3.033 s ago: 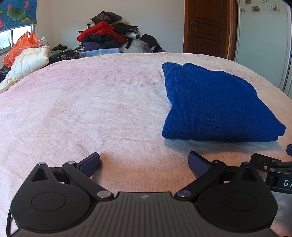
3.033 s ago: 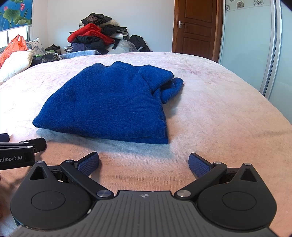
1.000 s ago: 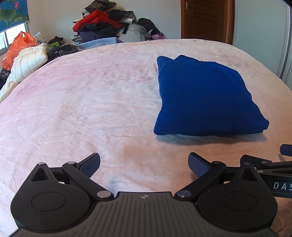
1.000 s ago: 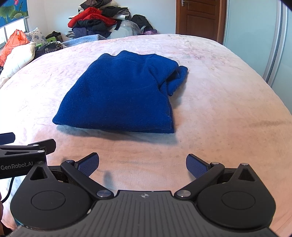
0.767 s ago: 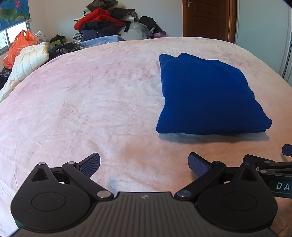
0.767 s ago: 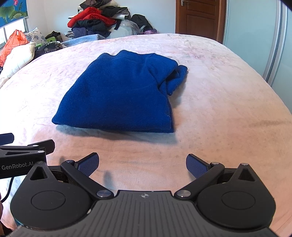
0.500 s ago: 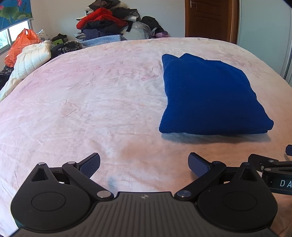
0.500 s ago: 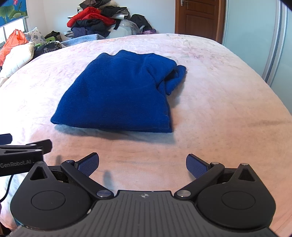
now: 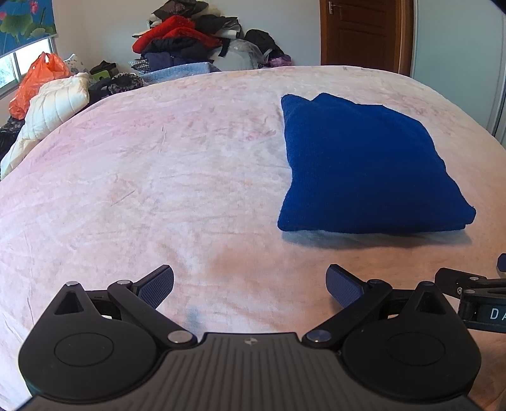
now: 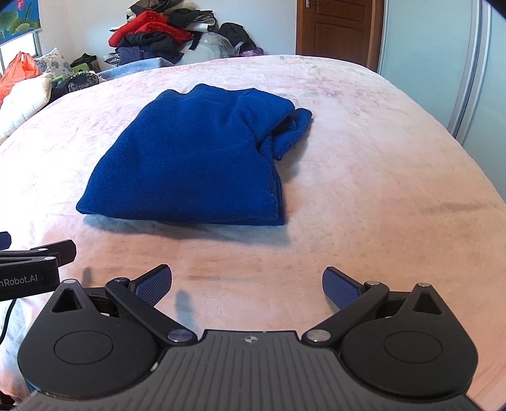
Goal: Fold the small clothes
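Blue garment [image 10: 189, 164] lies folded on the pink bed [image 9: 142, 177], unmoved over the last seconds; left tongs [image 9: 249, 284] and right tongs [image 10: 246, 284] stay spread apart, empty, near its front edge, so this fold looks finished. Heaped clothes [image 9: 186, 38] beyond the bed, wooden door [image 10: 335, 28] behind.

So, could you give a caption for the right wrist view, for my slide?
Open right claw before a folded blue garment lying on a pink bed.
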A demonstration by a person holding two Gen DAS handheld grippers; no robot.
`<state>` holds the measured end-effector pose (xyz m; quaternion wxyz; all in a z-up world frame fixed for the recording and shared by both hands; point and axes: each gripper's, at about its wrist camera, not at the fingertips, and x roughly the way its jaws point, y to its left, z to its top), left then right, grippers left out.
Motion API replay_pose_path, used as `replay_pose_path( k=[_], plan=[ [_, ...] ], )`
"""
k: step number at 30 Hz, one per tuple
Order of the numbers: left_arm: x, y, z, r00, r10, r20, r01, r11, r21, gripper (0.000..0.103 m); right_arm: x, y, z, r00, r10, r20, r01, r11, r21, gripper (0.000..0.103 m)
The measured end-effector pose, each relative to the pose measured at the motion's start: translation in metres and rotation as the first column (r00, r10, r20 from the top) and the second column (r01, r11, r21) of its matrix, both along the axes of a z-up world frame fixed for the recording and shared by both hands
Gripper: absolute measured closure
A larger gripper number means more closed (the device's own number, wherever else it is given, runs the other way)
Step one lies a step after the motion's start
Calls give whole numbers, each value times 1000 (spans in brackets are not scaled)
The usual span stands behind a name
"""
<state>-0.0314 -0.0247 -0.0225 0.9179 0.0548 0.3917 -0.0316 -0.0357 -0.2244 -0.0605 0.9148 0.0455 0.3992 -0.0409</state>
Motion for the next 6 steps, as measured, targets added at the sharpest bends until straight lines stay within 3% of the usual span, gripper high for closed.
replay_pose_path(
  k=[6],
  plan=[
    [-1,2,5,999,-20,31,21,1000,-14,0,-1,-2,2,1000,7,15,-7,1000,-2,1]
  ],
)
